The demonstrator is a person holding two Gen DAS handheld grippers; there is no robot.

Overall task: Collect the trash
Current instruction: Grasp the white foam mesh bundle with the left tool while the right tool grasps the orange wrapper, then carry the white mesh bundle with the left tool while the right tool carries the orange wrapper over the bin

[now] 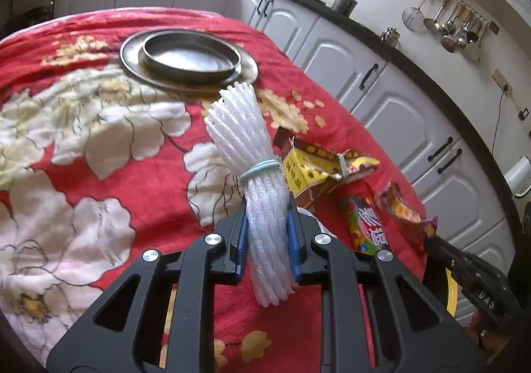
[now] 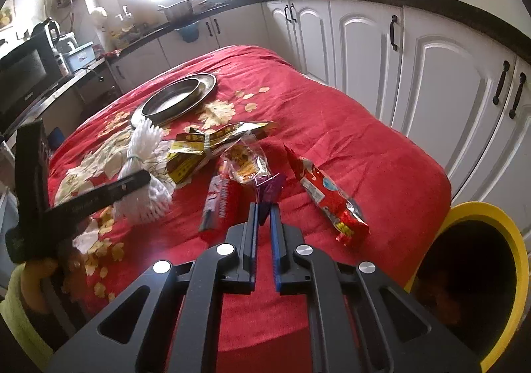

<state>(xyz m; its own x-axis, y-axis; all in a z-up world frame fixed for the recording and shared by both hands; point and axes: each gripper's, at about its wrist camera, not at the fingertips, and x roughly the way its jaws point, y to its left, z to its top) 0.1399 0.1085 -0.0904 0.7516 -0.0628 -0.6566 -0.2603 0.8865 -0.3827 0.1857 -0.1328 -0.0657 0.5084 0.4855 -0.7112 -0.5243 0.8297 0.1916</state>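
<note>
My left gripper (image 1: 267,207) is shut on a white foam net bundle (image 1: 245,140) tied with a pale green band, held upright above the red floral tablecloth (image 1: 132,180). The bundle also shows in the right wrist view (image 2: 146,157). My right gripper (image 2: 264,207) is shut on the purple end of a clear snack wrapper (image 2: 247,167). A yellow-brown wrapper (image 2: 205,147), a red wrapper (image 2: 328,197) and a long red packet (image 2: 217,197) lie on the cloth. A yellow-rimmed bin (image 2: 511,260) stands at the table's right edge.
A steel plate with a steel bowl (image 1: 190,56) on it sits at the far side of the table. White cabinets (image 2: 415,74) under a black counter run along the right. A microwave (image 2: 26,74) stands at the left.
</note>
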